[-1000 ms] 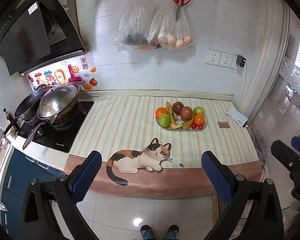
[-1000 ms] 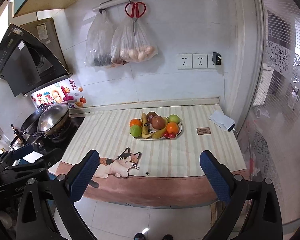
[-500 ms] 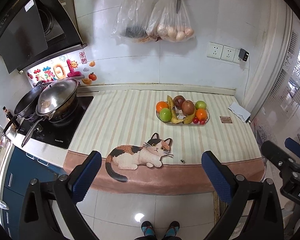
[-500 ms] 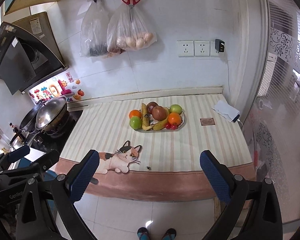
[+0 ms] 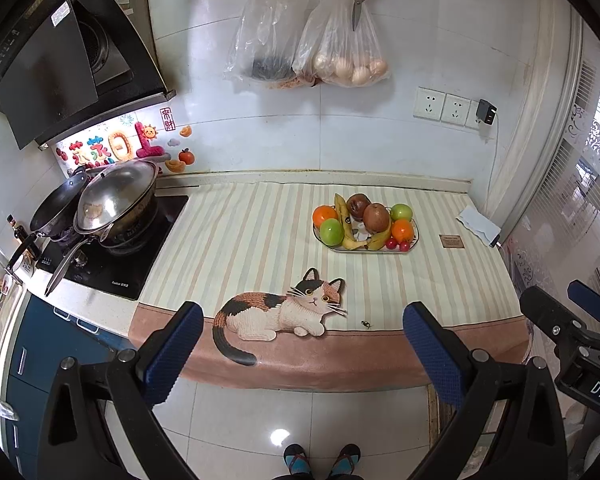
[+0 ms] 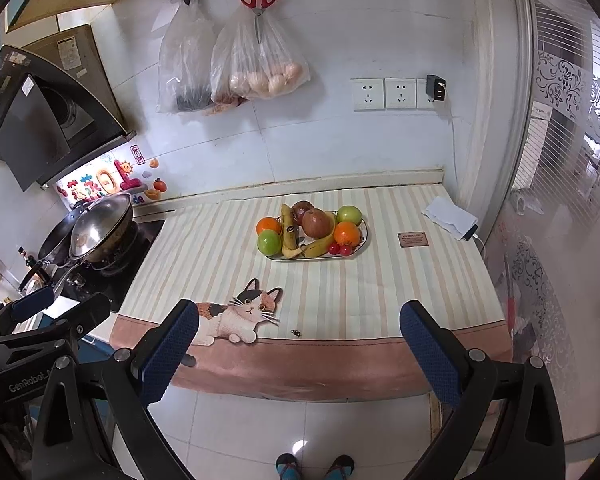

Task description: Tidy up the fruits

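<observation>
A white tray (image 5: 415, 236) (image 6: 363, 236) on the striped counter mat holds oranges (image 5: 325, 215), green apples (image 5: 331, 231), bananas (image 5: 346, 224), two brown fruits (image 5: 376, 217) and small red cherries (image 5: 397, 244). The same pile shows in the right wrist view, with an orange (image 6: 347, 234) and a green apple (image 6: 269, 241). My left gripper (image 5: 303, 350) is open and empty, held back from the counter's front edge above the floor. My right gripper (image 6: 299, 348) is likewise open and empty, to the right of the left one.
A cat-shaped mat (image 5: 284, 312) lies near the counter's front edge. A stove with two pans (image 5: 100, 204) stands at the left. A folded white cloth (image 5: 478, 224) and a small brown card (image 5: 452, 241) lie at the right. Bags (image 5: 340, 52) and scissors hang on the wall.
Both grippers have drifted slightly, so the counter and fruit tray sit a little lower and nearer in view. Both stay open and empty.
</observation>
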A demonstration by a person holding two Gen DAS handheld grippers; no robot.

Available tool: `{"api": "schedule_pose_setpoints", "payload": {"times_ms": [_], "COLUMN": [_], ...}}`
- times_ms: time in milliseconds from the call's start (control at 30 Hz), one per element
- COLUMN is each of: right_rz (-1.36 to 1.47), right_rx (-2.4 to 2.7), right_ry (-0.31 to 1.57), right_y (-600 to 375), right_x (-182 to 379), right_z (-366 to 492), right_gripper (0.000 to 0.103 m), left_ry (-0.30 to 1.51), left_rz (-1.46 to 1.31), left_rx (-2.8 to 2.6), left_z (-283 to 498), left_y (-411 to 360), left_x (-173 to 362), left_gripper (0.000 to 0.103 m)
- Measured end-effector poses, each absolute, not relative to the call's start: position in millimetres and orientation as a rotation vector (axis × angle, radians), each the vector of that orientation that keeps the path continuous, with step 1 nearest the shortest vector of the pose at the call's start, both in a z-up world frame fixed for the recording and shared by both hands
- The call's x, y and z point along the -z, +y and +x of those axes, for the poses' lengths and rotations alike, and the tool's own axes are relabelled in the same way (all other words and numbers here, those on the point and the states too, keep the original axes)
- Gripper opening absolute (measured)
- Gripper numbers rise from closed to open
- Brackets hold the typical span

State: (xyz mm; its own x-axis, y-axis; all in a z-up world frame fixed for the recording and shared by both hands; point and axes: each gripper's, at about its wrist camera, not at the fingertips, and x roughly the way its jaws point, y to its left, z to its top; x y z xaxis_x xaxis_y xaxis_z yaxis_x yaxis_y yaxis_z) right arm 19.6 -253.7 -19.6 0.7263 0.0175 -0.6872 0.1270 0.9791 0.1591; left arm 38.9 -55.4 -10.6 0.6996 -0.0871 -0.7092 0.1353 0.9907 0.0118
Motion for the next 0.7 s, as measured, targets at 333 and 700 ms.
{"api": "schedule_pose_setpoints", "payload": {"times_ms": [333, 700], "right_rz": [0.210, 0.211], "right_rx": [0.066, 0.062], "right_ry": [0.753, 0.751], "right_y": [-255.9, -254.5], "right_x": [17.3, 14.4], "right_z": [18.8, 19.8], "right_gripper": [0.102, 0.102], "left_ry": [0.784, 0.780], "left_rz": [0.064, 0.067], "left_rx": [0.124, 0.121], "left_z": [38.3, 38.9], "left_y": [-55.4, -56.3], "left_x": [9.9, 8.5], "left_gripper": [0.102, 0.102]}}
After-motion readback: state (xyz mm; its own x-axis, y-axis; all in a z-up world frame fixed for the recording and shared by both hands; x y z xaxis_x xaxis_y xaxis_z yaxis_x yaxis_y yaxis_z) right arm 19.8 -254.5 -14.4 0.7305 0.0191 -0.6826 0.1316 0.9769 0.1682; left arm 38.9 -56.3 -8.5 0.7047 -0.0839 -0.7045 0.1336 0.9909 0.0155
